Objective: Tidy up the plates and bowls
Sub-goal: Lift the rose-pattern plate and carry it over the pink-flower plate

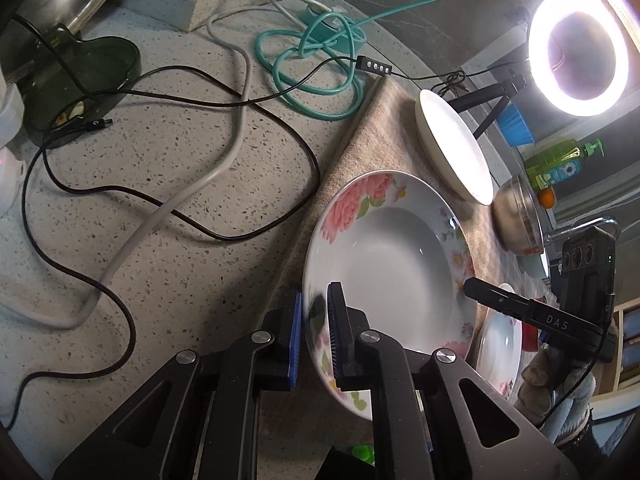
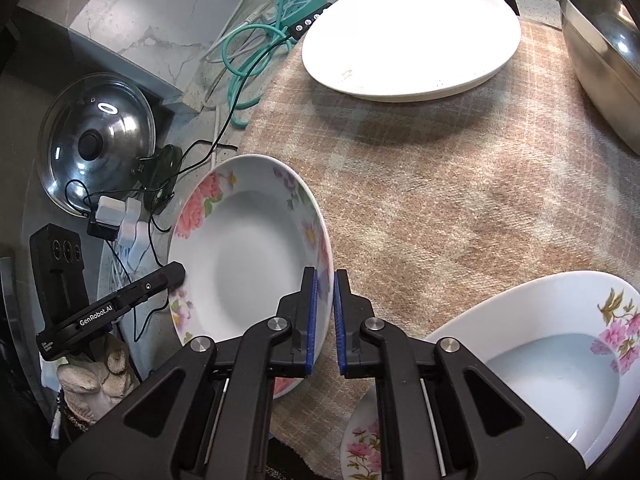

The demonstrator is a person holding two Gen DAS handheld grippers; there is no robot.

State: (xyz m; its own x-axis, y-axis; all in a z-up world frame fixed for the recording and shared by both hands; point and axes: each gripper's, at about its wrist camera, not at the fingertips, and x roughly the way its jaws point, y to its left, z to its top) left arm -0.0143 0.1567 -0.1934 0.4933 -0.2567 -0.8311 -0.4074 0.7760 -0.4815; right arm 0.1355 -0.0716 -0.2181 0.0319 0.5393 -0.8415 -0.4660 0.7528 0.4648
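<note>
Both hand-held grippers pinch the floral plate [image 1: 384, 248]; only right view shows lid [image 2: 96, 140].

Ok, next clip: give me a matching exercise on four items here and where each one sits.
1 peony plate
2 plain white plate
3 steel bowl
4 glass lid

a off the cloth
b rim pinched by left tool and right tool
c flat at the cloth's far end
d cloth's right side

Pairs: 1-b, 2-c, 3-d, 4-a

Pink-flowered white plate [image 1: 384, 248] on beige plaid cloth [image 2: 440, 180] (faded).
</note>
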